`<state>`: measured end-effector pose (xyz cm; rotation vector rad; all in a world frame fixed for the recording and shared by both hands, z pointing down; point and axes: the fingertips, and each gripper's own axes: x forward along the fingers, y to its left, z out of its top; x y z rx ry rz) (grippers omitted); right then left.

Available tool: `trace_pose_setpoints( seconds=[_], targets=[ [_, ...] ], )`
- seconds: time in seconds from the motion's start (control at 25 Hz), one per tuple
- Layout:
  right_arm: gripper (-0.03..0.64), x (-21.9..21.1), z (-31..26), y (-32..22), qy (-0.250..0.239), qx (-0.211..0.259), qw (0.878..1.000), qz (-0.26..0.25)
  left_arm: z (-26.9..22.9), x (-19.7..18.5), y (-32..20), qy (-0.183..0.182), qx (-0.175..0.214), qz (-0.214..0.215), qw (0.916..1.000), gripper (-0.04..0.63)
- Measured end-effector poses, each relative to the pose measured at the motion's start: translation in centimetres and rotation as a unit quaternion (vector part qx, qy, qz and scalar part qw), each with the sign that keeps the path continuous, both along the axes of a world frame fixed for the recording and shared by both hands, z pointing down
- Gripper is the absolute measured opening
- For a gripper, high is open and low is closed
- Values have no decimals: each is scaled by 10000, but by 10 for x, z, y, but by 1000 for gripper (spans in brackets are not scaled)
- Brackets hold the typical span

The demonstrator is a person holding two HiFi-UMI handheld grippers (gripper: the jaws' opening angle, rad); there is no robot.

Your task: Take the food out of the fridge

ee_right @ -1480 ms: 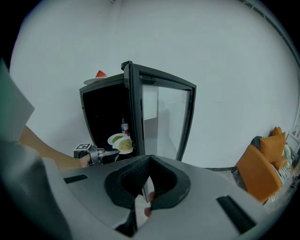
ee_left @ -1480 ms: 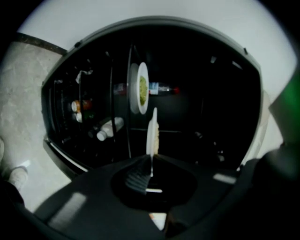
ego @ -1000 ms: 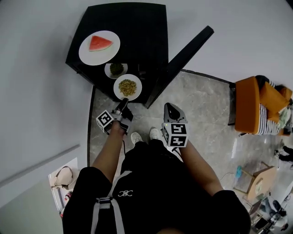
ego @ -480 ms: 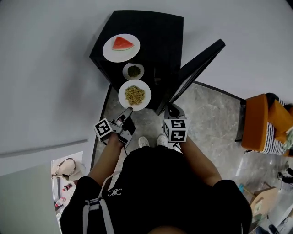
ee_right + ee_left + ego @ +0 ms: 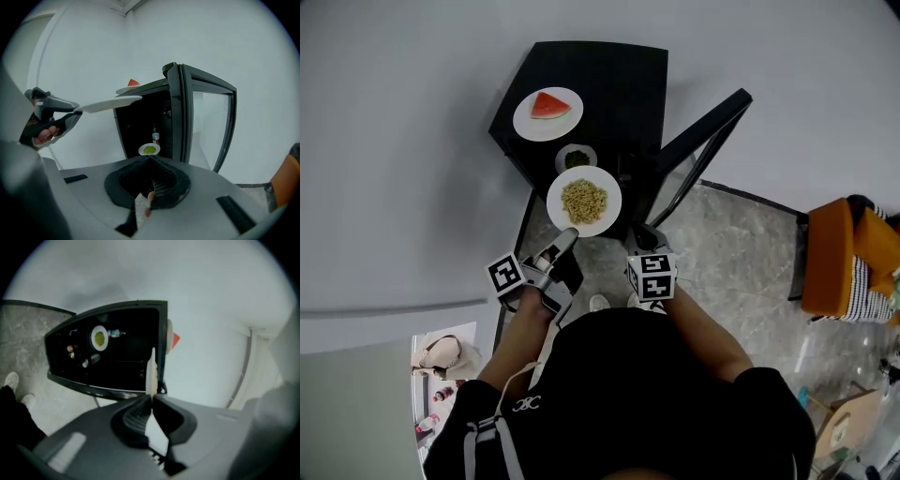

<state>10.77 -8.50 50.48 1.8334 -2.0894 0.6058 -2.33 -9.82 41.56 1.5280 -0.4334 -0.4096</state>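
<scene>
A black mini fridge (image 5: 600, 84) stands with its glass door (image 5: 698, 141) swung open. My left gripper (image 5: 565, 242) is shut on the near rim of a white plate of yellowish food (image 5: 584, 200), held level in front of the fridge. In the left gripper view that plate (image 5: 151, 371) shows edge-on between the jaws. A small plate of green food (image 5: 577, 157) sits inside the fridge (image 5: 149, 149). A plate with a watermelon slice (image 5: 548, 112) rests on the fridge top. My right gripper (image 5: 150, 157) is shut and holds nothing, pointing at the fridge opening.
A small bottle (image 5: 155, 136) stands behind the green plate in the fridge. White walls close in behind and left of the fridge. An orange seat (image 5: 834, 253) stands at the right on the grey stone floor (image 5: 741, 244). The person's shoe (image 5: 600, 302) shows below the grippers.
The left gripper has lifted the plate of yellowish food up, to about the height of the fridge top. The right gripper has shifted a little towards the fridge.
</scene>
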Motion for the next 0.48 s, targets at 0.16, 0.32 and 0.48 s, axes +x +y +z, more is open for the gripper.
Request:
trace_pose_setpoints(
  seconds=[0.16,0.32,0.48],
  targets=[
    [-6,2,0,1,-119,-3,9999,82,-23,14,-7,178,97,35,9998,6],
    [-6,0,-7,3,-114,74,9999,89,-46,25,-13,253,230,123,9993,7],
    [-6,1,-14,9,-86,161,9998,100,-68,31,-24,290,339,132,9989,8]
  ],
)
